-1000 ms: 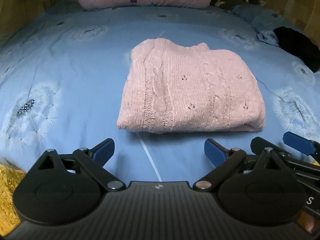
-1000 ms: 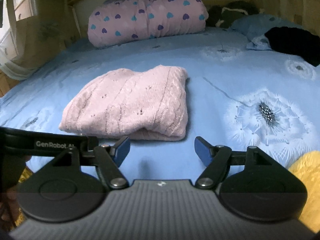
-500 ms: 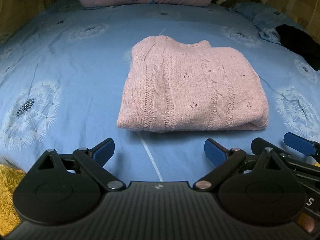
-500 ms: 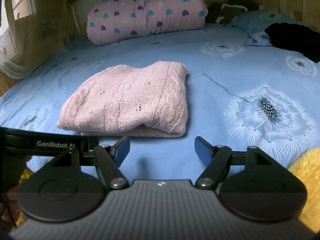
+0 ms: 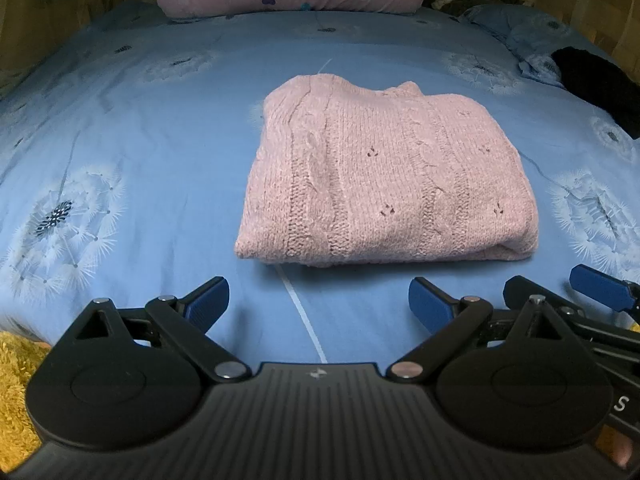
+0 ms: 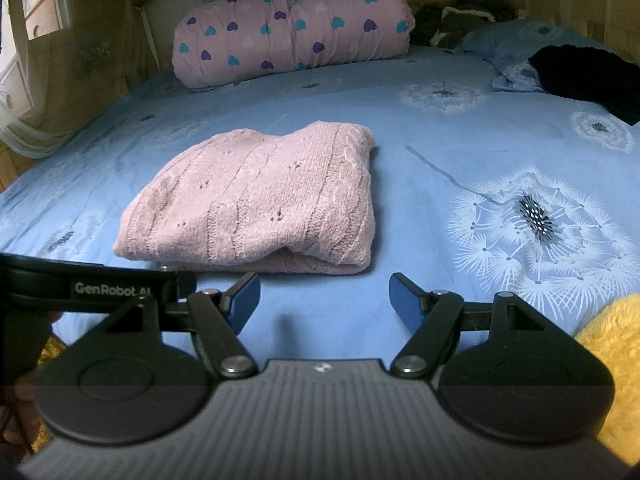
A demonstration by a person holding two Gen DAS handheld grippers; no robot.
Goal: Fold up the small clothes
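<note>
Both claws, the left gripper (image 5: 319,304) and the right gripper (image 6: 324,298), hang released and empty just short of the folded pink sweater (image 5: 384,178), which lies flat on the blue bedsheet (image 5: 160,140) before them.

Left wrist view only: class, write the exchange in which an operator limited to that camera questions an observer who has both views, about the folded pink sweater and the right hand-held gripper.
Operator: Is the right hand-held gripper holding anything?
Observer: No. The right wrist view shows the right hand-held gripper open and empty, short of the pink sweater.
Operator: What stands beyond the bed's left edge?
Observer: A wooden drawer unit, partly behind a sheer curtain.
</note>
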